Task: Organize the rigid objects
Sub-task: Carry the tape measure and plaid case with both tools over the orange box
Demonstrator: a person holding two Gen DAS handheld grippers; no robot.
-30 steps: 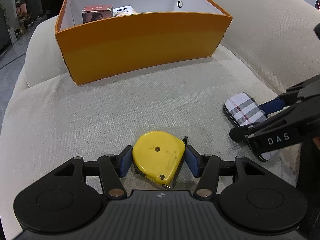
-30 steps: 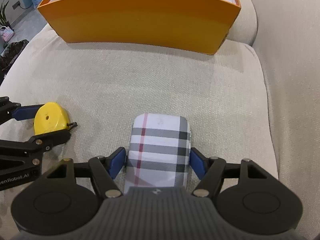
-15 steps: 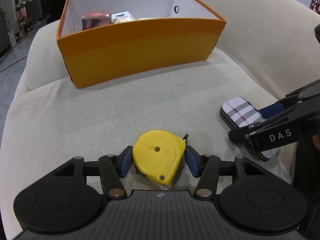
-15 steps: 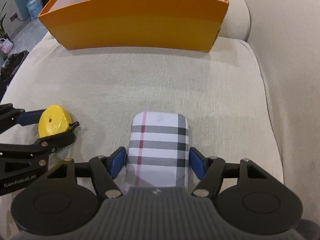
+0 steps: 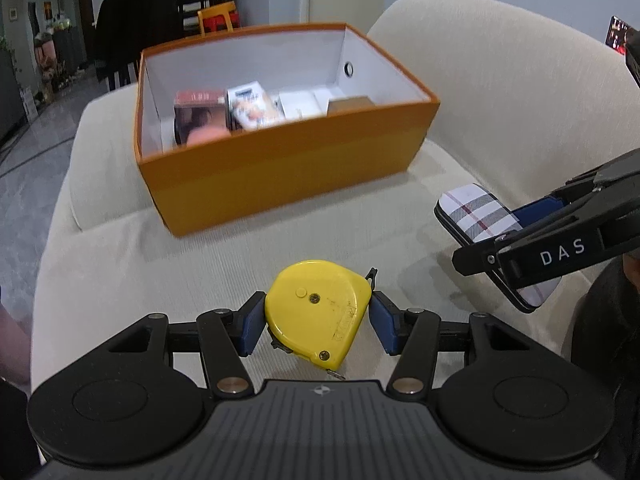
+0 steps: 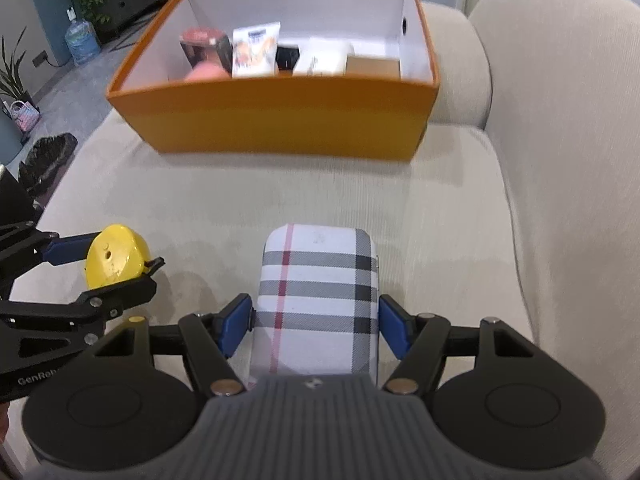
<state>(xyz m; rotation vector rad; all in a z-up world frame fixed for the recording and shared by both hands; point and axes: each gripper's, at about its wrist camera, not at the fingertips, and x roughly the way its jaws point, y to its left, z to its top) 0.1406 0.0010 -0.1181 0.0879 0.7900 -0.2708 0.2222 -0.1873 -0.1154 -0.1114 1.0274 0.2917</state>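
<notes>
My left gripper (image 5: 318, 320) is shut on a yellow tape measure (image 5: 316, 312), its blue pads pressing both sides, lifted a little above the sofa seat. In the right wrist view the same tape measure (image 6: 116, 258) shows at the left, held by the left gripper (image 6: 100, 264). My right gripper (image 6: 316, 326) is shut on a plaid case (image 6: 318, 300), white with grey and red stripes, also raised off the cushion. The left wrist view shows that plaid case (image 5: 476, 216) at the right, in the right gripper (image 5: 524, 224). Ahead of both stands an open orange box (image 5: 280, 172) with a white inside.
The orange box (image 6: 280, 128) holds several small packages and cartons along its floor. The beige sofa seat (image 6: 360, 196) lies below the grippers, its backrest (image 6: 568, 120) rising to the right. Beyond the sofa are a dark chair (image 5: 136, 28), a water bottle (image 6: 82, 40) and plants.
Both grippers have risen off the cushion with the tape measure and the plaid case in them. The box now sits lower in view, so its contents show.
</notes>
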